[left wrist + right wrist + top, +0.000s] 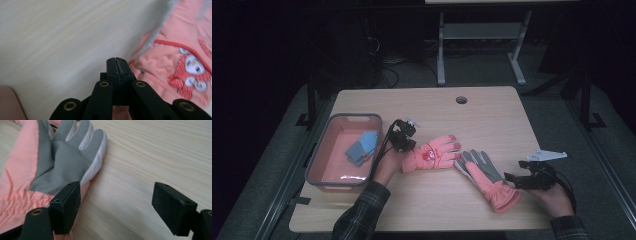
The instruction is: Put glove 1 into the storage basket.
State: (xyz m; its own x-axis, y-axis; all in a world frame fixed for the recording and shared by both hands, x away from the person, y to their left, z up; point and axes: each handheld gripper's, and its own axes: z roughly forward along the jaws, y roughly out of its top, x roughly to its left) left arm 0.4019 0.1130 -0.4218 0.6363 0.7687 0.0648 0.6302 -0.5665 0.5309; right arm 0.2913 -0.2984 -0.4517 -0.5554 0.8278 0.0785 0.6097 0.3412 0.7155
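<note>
Left gripper [404, 141]: in the high view it sits at the cuff end of the left glove [432, 154], close beside the tub; in the left gripper view its jaws [117, 65] are pressed together, tips meeting in a thin seam — whether a fold of the cuff is caught between them cannot be told; the salmon fabric [175, 65] lies directly behind and to the right of the tips

Right gripper [522, 180]: in the high view it rests near the table's right front, just beside the cuff of the right glove [487, 177]; in the right gripper view its jaws stand spread wide apart with bare wood between them; the left jaw sits against the glove's edge, the other is well clear of it

Left glove: salmon pink, back side up with a red and white cartoon patch; fingers point right, towards the other glove

Right glove: palm side up — grey palm [62, 160], pink cuff; fingers point up and left, their tips near or touching the left glove's fingertips

Tub [343, 151]: grey-rimmed, pink inside, at the table's left; a folded blue cloth [362, 147] lies in it

Table [492, 120]: light wood; both gloves lie flat on it near the middle
</note>
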